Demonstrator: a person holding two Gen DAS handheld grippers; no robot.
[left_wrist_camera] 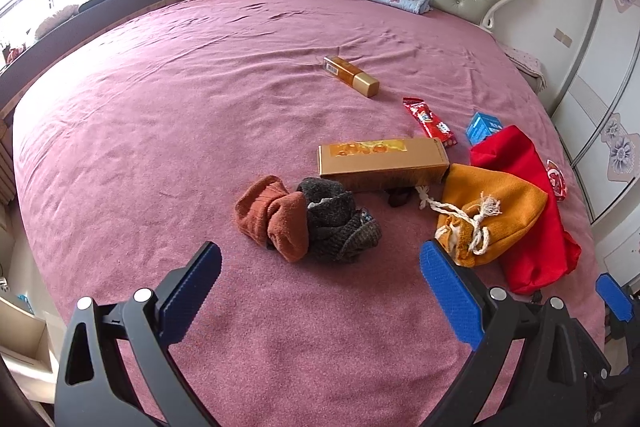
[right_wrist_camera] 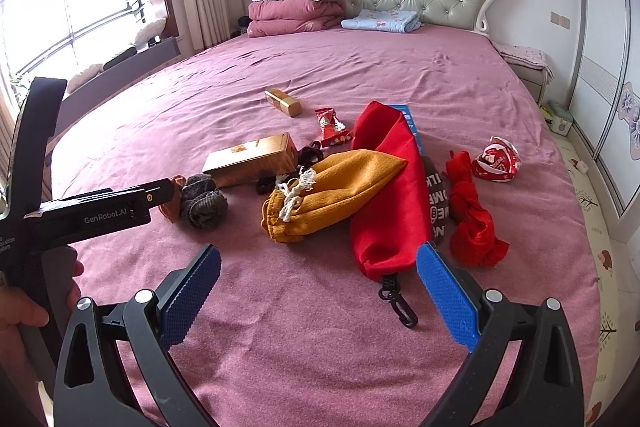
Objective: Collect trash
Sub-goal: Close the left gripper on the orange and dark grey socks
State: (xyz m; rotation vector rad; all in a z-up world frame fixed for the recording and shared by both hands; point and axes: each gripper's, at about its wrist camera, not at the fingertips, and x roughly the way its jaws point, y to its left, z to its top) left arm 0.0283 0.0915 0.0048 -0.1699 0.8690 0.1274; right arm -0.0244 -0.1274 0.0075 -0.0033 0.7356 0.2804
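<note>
Nothing looks collected yet: the trash is all lying loose on the bed (right_wrist_camera: 280, 327), and both claws are empty. The clearest pieces are the red snack wrapper (right_wrist_camera: 330, 131) near the middle of the clutter, a crumpled red-and-white wrapper (right_wrist_camera: 496, 161) off to the right by the bed's edge, and probably the long gold box (right_wrist_camera: 252, 159), the small gold box (right_wrist_camera: 285, 101) farther up the bed, and a blue carton (left_wrist_camera: 483, 126) mostly hidden behind the red pouch (right_wrist_camera: 388, 195); whether the boxes are empty cannot be told. A dark wrapper with white lettering (right_wrist_camera: 438, 199) lies partly under the pouch's right side. Mixed in are things that seem not to be trash: the orange drawstring bag (right_wrist_camera: 332, 187) resting against the pouch, rolled socks (left_wrist_camera: 308, 223) to its left, a knotted red cloth (right_wrist_camera: 474, 211) and small dark hair ties (right_wrist_camera: 310, 155) beside the long box. No bin or bag for the trash shows in either view, so where it goes is unclear. The left gripper (left_wrist_camera: 320, 291) hovers low over bare sheet just short of the socks, fingers spread wide; the right gripper (right_wrist_camera: 318, 291) hangs near the pouch's clip end, also spread wide and holding nothing. The whole job appears to remain: each wrapper and box must be picked out from among the keepers.
</note>
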